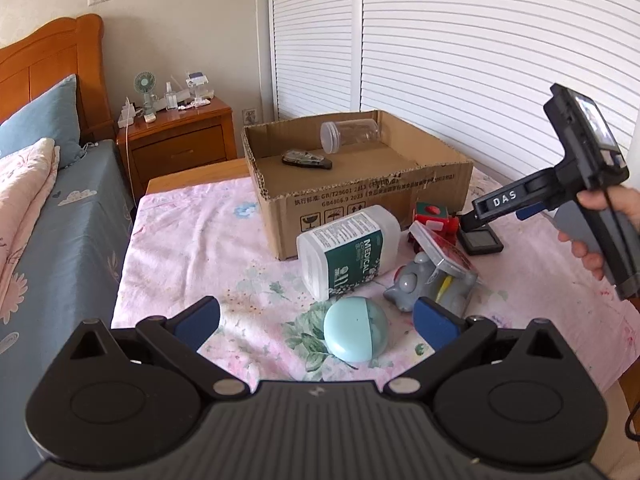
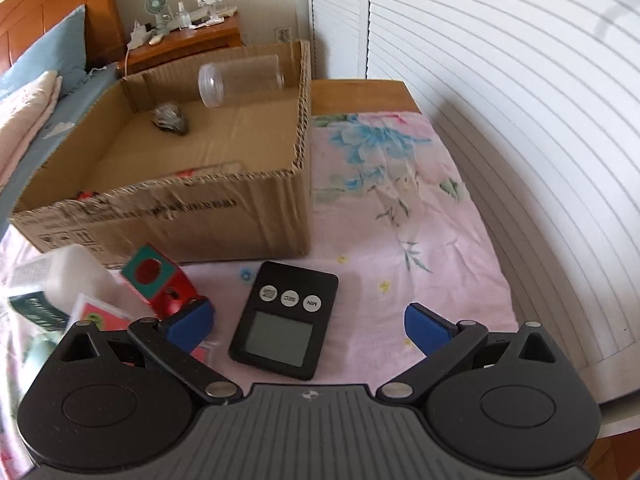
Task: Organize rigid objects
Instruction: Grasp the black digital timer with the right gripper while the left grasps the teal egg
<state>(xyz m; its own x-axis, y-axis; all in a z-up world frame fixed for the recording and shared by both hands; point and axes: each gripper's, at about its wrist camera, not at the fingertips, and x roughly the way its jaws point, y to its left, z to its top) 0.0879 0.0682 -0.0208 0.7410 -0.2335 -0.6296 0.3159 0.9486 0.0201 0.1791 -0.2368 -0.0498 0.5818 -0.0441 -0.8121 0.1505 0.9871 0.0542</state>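
The left gripper (image 1: 316, 322) is closest to the camera. Its blue fingers (image 1: 198, 320) are spread wide and hold nothing. A round, light blue case (image 1: 355, 329) sits on the cloth between them, but the pads do not touch it.

The right gripper (image 2: 308, 322) is wide open too, and empty. A black timer (image 2: 285, 320) lies flat between its fingers, not touching them. The buttons say SEC and MIN, read upside down. In the left view this gripper (image 1: 470, 220) hangs just over the timer (image 1: 480, 242), and white letters on it say DAS.

The biggest thing is the table with a pink flower cloth (image 2: 400, 200). On it sits a big brown cardboard box (image 1: 360, 200), open at the top. Inside, a clear plastic jar (image 1: 349, 134) lies on its side near the back wall. A small dark thing (image 1: 306, 159) lies on the box floor; I cannot tell what it is. The box front has printed writing and little shipping pictures.

In front of the box, a white bottle (image 1: 348, 252) lies on its side. Its green label says MEDICAL. Next to it are a gray toy (image 1: 424, 286), a flat clear case with red inside (image 1: 438, 246) leaning on the toy, and a red toy block (image 2: 160, 280) close to the box.
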